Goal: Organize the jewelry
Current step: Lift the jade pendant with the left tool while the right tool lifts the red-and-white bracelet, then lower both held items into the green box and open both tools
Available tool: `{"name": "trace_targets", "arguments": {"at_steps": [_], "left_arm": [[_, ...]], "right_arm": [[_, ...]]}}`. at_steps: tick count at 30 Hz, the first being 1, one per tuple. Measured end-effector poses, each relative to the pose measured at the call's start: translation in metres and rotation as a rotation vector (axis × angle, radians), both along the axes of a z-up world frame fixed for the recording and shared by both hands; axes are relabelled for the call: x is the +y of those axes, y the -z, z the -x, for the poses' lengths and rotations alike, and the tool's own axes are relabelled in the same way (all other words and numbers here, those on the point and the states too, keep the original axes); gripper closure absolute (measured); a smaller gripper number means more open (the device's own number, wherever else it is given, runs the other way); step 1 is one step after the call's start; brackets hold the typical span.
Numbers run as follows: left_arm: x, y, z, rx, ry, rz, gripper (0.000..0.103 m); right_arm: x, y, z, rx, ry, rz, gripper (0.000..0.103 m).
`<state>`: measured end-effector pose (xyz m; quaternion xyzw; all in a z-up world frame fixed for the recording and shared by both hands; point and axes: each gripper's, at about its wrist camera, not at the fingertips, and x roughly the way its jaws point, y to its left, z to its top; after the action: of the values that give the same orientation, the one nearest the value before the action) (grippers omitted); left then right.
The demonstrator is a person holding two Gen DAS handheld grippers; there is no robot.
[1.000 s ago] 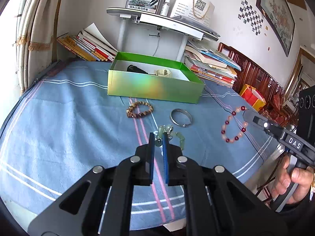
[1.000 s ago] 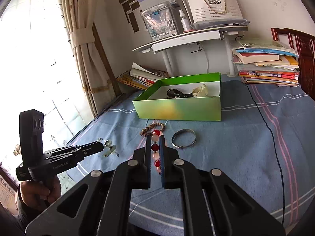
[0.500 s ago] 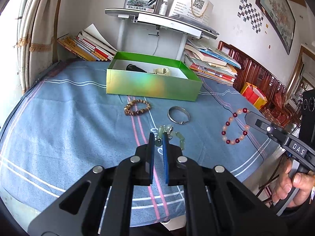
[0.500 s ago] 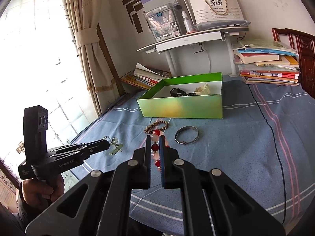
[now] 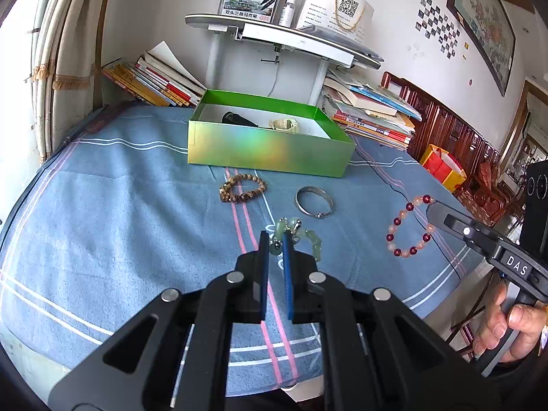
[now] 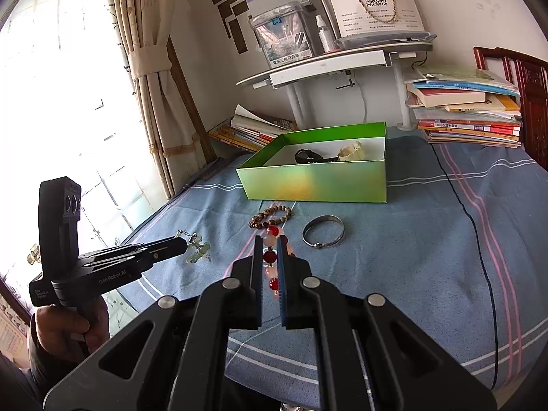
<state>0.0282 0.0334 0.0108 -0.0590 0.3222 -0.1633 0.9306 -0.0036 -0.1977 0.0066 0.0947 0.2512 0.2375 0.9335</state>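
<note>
My left gripper [image 5: 274, 239] is shut on a pale green jade bracelet [image 5: 310, 239], held just above the blue tablecloth [image 5: 120, 222]. The right wrist view shows the same gripper [image 6: 181, 243] with the green bracelet [image 6: 198, 255] dangling from its tips. My right gripper [image 6: 270, 243] is shut on a red and pink bead bracelet [image 6: 270, 257]. In the left wrist view that bracelet [image 5: 407, 229] hangs as a loop from the right gripper [image 5: 432, 209]. A wooden bead bracelet [image 5: 241, 188] and a silver bangle [image 5: 313, 202] lie before the open green box [image 5: 270, 150].
Inside the box lie a black watch [image 5: 236, 118] and a cream piece [image 5: 284, 125]. Book stacks [image 5: 370, 116] and a white desk shelf [image 5: 284, 34] stand behind it. A black cable [image 6: 476, 233] runs over the cloth on the right. A hand [image 5: 510, 325] grips the right handle.
</note>
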Motion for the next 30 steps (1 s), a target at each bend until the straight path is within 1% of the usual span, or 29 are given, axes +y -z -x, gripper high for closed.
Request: {"name": "trace_targets", "arguments": {"at_steps": [7,10,12,16,20,24,27,28,29,30], "left_arm": [[0.002,0.002,-0.01,0.017,0.008,0.002,0.095],[0.001,-0.003,-0.024,0.018,0.016,-0.002,0.095],[0.0,-0.012,-0.039,0.005,0.021,-0.004,0.095],[0.001,-0.035,-0.084,-0.021,0.015,-0.009,0.095],[-0.004,-0.051,-0.146,-0.005,0.014,-0.008,0.095],[-0.014,-0.053,-0.21,0.026,0.003,-0.041,0.095],[-0.015,-0.042,-0.249,0.071,-0.017,-0.059,0.094],[-0.015,-0.039,-0.257,0.078,-0.032,-0.07,0.084],[-0.012,-0.034,-0.266,0.095,-0.058,-0.079,0.069],[-0.009,-0.031,-0.271,0.107,-0.089,-0.081,0.033]], "right_arm": [[-0.001,0.003,-0.009,0.014,0.001,0.002,0.095],[-0.002,-0.001,-0.021,0.011,-0.001,0.006,0.095],[-0.001,-0.007,-0.032,-0.003,0.0,0.017,0.095],[0.002,-0.026,-0.072,-0.025,-0.01,0.017,0.095],[0.012,-0.046,-0.12,-0.053,-0.015,0.018,0.095],[0.022,-0.051,-0.173,-0.027,-0.018,0.003,0.095],[0.03,-0.044,-0.215,-0.007,-0.01,0.008,0.095],[0.032,-0.042,-0.224,0.009,-0.016,0.007,0.095],[0.034,-0.038,-0.235,0.037,-0.021,0.013,0.088],[0.033,-0.034,-0.242,0.058,-0.007,0.015,0.082]]}}
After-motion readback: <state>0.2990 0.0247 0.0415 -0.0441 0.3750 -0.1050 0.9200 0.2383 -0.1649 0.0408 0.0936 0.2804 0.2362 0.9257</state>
